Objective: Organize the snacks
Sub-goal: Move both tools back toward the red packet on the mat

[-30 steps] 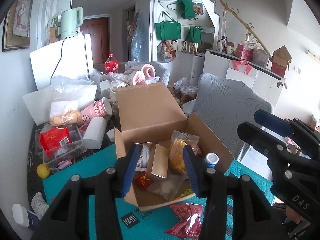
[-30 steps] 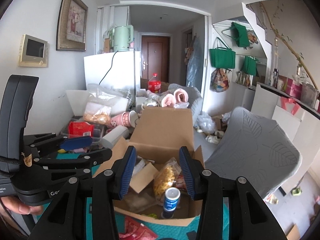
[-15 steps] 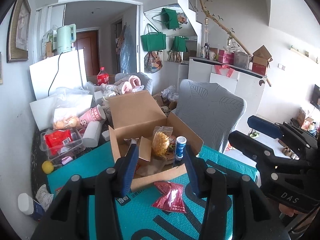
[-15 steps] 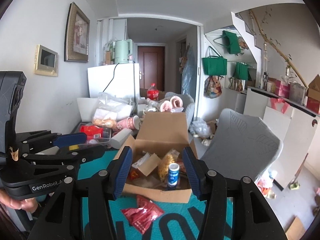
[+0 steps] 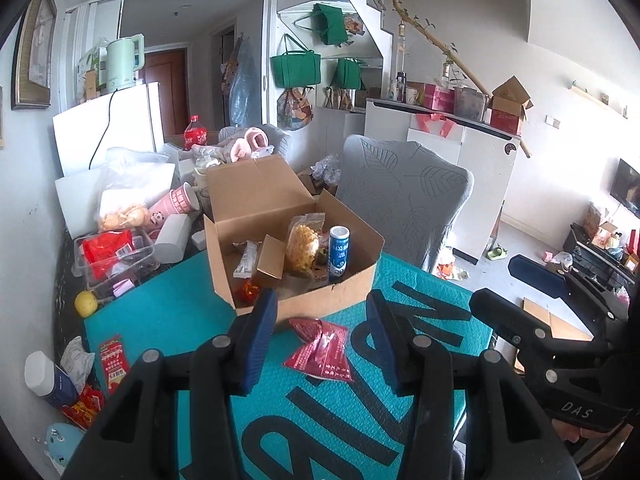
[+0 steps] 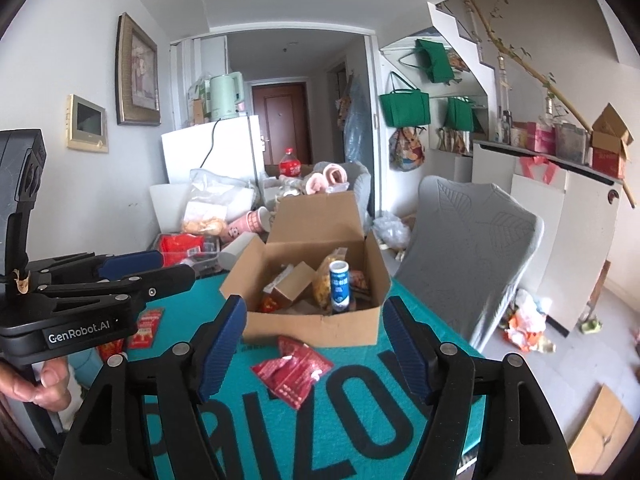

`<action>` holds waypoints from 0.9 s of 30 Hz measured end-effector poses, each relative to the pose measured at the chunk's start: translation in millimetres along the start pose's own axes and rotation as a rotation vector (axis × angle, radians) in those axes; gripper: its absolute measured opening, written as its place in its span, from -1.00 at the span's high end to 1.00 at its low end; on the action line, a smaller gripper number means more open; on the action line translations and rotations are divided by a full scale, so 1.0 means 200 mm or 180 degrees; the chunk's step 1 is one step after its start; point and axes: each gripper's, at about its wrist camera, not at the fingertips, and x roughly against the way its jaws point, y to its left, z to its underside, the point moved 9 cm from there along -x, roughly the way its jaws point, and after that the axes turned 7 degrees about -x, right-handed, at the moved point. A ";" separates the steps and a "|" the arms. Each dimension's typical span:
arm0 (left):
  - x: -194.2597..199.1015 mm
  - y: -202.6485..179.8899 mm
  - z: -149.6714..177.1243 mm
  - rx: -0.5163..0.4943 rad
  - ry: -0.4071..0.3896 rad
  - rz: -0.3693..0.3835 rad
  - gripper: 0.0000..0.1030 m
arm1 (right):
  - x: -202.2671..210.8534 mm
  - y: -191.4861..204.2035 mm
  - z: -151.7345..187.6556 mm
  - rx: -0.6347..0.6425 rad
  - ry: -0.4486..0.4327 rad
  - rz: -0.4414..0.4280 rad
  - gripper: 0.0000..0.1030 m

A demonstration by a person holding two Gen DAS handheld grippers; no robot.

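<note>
Left gripper (image 5: pixel 320 332): its jaws are standing partly apart with nothing between the pads — it is hanging over the teal mat, just short of the red packets.
Right gripper (image 6: pixel 314 344): its jaws have just been opening and are now standing wide apart, gripping nothing; the red packets are lying on the mat below the gap.
Box (image 5: pixel 320 304): an open cardboard box is sitting on the mat, flaps up, beyond both grippers.
In the box: a blue and white can (image 5: pixel 339 252) is standing upright beside a clear bag of yellow snacks (image 5: pixel 304 248), with a small brown carton (image 5: pixel 272 258) and a wrapped bar (image 5: pixel 246 258) to their left.
Red packets (image 5: pixel 322 350): a small heap is lying on the mat just in front of the box's near wall, outside it.
Mat (image 5: pixel 180 308): teal with large dark letters, it is covering the table top.
Loose snack (image 5: pixel 114 360): a flat red packet is lying apart at the mat's left edge.
Clear tub (image 5: pixel 114 258): it is sitting left of the box, holding a red bag.
Chair (image 5: pixel 404 208): a grey one is standing behind the box on the right.
</note>
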 end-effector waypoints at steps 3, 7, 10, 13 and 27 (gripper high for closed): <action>0.00 -0.03 0.07 -0.0033 0.0005 0.0042 0.11 | 0.00 -0.03 0.09 -0.0067 0.0061 0.0050 -0.39; -0.02 -0.03 0.14 -0.0014 0.0067 0.0067 0.11 | -0.03 -0.07 0.22 -0.0156 0.0207 0.0002 -0.39; -0.06 -0.03 0.21 0.0022 0.0145 0.0100 0.11 | -0.07 -0.09 0.30 -0.0186 0.0307 0.0023 -0.39; -0.10 -0.03 0.27 0.0084 0.0215 0.0119 0.11 | -0.11 -0.09 0.38 -0.0199 0.0410 0.0002 -0.39; -0.41 0.05 0.54 0.0425 0.0659 0.0226 0.11 | -0.36 -0.09 0.61 -0.0274 0.0792 -0.0234 -0.39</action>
